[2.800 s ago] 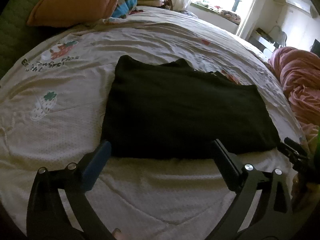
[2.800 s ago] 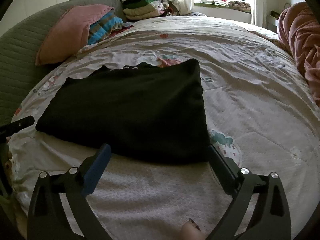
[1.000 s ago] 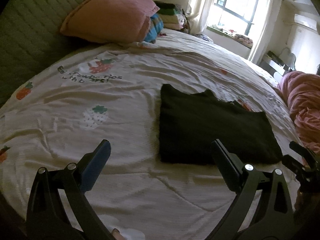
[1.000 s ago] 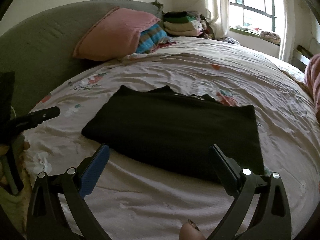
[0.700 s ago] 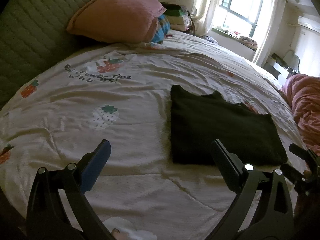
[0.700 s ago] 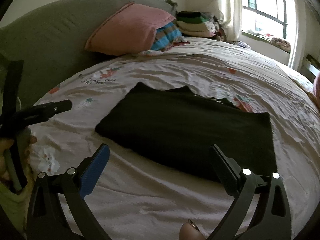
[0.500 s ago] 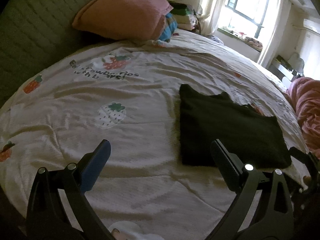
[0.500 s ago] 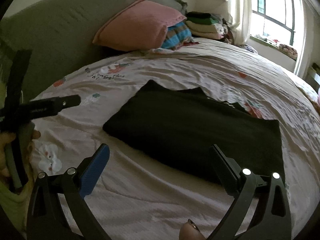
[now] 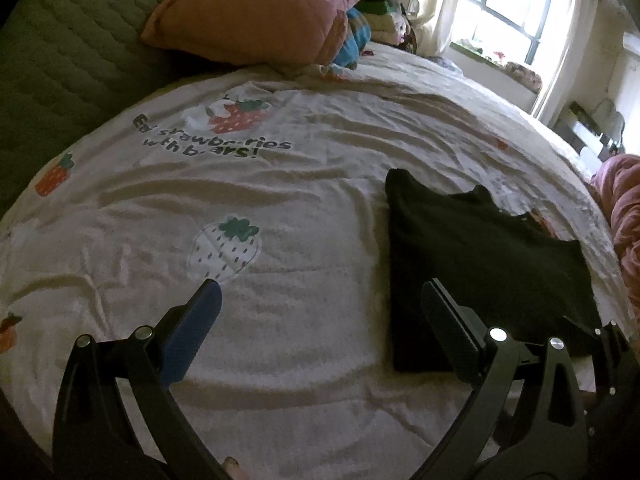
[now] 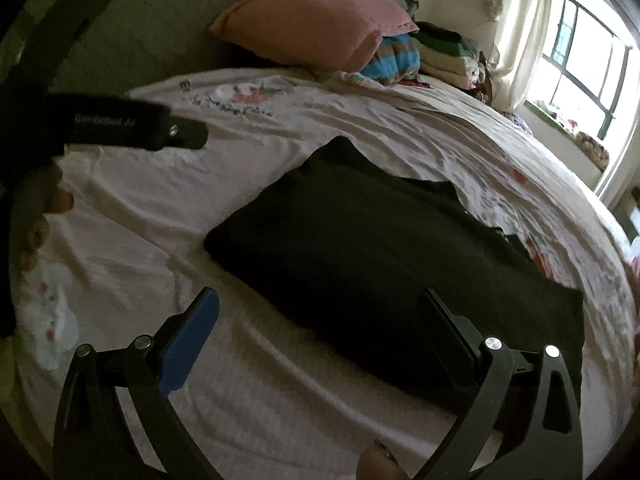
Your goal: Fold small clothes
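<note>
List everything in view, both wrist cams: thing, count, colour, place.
black garment: 1, black, folded flat on the bed, right of centre
bedsheet: 1, cream with strawberry print, covers the bed
pillow: 1, pink, against the headboard
headboard: 1, green quilted, far left
striped cloth: 1, blue-striped, beside the pillow
folded clothes stack: 1 pile, mixed colours, near the window
blanket: 1, pink, bed's right edge
window: 1, bright, far right
left claw: 1, black, open, over bare sheet
right claw: 1, black, open, near the garment's front edge
</note>
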